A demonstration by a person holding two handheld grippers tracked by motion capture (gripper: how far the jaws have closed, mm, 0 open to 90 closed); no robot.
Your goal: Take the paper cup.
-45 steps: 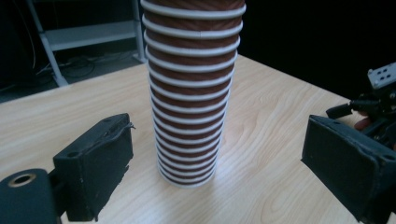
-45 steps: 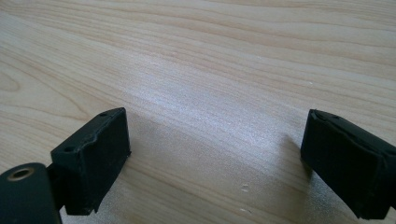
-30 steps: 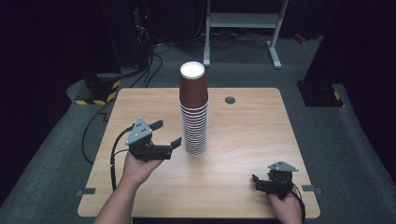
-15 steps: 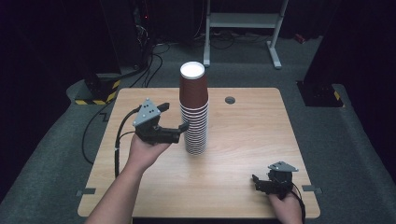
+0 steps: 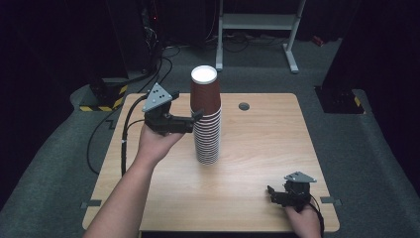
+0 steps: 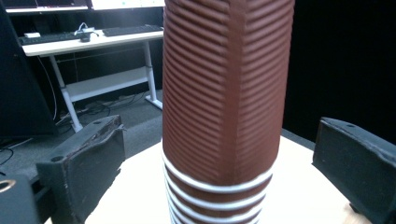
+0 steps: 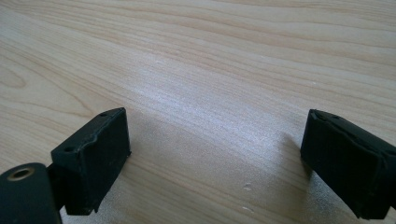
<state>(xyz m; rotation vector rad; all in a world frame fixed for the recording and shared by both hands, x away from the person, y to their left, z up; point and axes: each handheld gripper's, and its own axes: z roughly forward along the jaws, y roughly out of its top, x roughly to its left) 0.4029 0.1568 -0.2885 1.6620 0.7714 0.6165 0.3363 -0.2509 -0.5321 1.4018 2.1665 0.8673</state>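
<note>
Dark carpeted floor is surrounding a light wooden table, and a white metal frame is standing behind the table in the shadows, with black cables trailing across the floor at the far left. Near the middle of the table a tall stack of brown ribbed paper cups is standing upright, its white inside showing at the open top and white rims showing lower down where the cups are nesting. The person's left hand is holding the left gripper raised off the table at about the upper half of the stack, pointing toward it from the left. In the left gripper view the stack is rising between the two black jaws, which are standing wide apart on either side of it with clear gaps, so the tool is spread and gripping nothing. A small dark round grommet is sitting in the tabletop beyond the stack. At the near right corner the right hand is resting the right gripper low on the table, well apart from the cups. In the right gripper view its jaws are likewise spread wide over bare wood grain, holding nothing.
</note>
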